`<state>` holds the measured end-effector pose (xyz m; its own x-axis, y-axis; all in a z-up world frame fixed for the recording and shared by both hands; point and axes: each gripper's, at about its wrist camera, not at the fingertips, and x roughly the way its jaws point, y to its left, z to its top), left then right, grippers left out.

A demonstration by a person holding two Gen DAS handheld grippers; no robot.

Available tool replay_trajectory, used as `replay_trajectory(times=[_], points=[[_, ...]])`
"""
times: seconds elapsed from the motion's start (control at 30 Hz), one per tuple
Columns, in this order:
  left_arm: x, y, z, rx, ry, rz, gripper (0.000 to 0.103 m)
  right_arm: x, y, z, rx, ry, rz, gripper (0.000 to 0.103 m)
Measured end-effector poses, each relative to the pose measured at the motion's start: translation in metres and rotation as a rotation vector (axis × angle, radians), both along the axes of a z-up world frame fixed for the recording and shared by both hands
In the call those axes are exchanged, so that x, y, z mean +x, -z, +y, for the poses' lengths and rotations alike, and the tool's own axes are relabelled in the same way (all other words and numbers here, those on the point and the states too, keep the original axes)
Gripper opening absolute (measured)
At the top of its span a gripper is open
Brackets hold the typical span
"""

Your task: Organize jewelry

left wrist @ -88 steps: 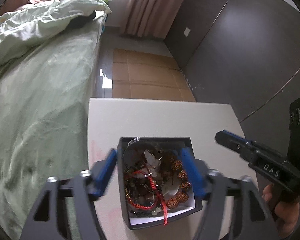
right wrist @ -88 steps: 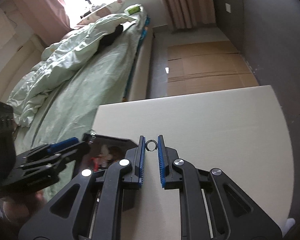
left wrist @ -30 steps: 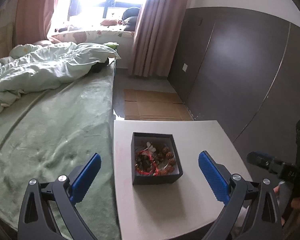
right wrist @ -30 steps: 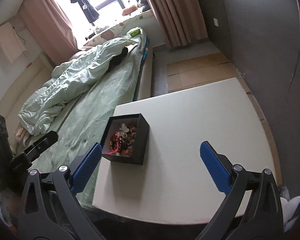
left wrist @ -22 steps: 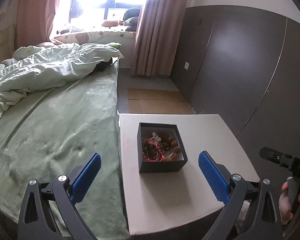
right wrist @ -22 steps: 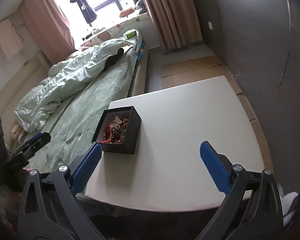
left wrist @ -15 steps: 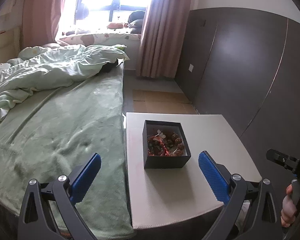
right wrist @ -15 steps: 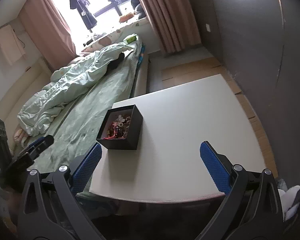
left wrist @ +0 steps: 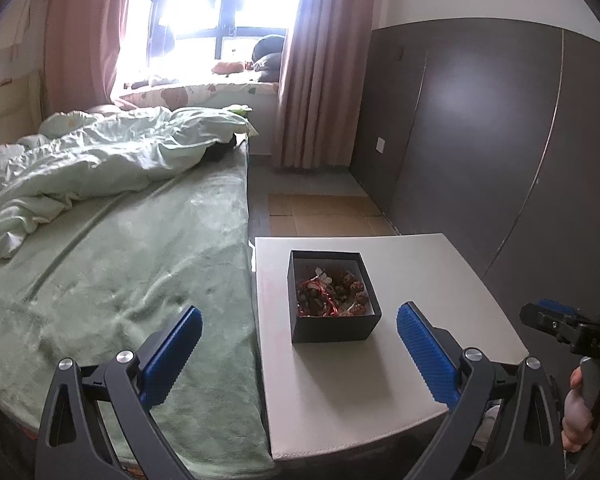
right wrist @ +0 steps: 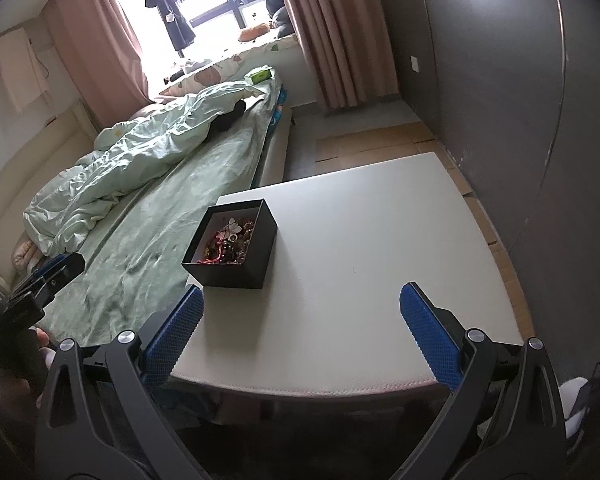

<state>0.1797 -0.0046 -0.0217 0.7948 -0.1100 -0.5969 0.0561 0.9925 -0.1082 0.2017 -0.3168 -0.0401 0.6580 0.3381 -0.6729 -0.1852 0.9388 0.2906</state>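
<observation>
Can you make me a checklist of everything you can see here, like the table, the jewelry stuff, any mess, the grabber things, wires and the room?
Surface: white table, bare apart from one box.
Job's things: open black box near the table's bed-side edge, holding a heap of beads and red cord; no lid seen.
Clutter: nothing seen on the table.
Grippers: left gripper and right gripper both have jaws wide open, empty, held back from the near edge of the table.
Cables: nothing seen.
Surroundings: bed with green cover against the table, rumpled quilt, pink curtains, bright window, dark wall panels, cardboard on the floor.
</observation>
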Motion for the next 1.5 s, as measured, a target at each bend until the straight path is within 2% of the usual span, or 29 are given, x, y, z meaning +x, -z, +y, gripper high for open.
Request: replay_trajectory(times=[0.67,1.5], points=[[0.023,0.001,0.013,-0.006,-0.002,-0.001,0.095,0.024,0.011,0.015,-0.062,-0.009,0.019,0.098],[0.011,-0.006,0.01,-0.004,0.001,-0.035,0.095,0.022,0.011,0.014,-0.064,-0.002,0.006,0.098]])
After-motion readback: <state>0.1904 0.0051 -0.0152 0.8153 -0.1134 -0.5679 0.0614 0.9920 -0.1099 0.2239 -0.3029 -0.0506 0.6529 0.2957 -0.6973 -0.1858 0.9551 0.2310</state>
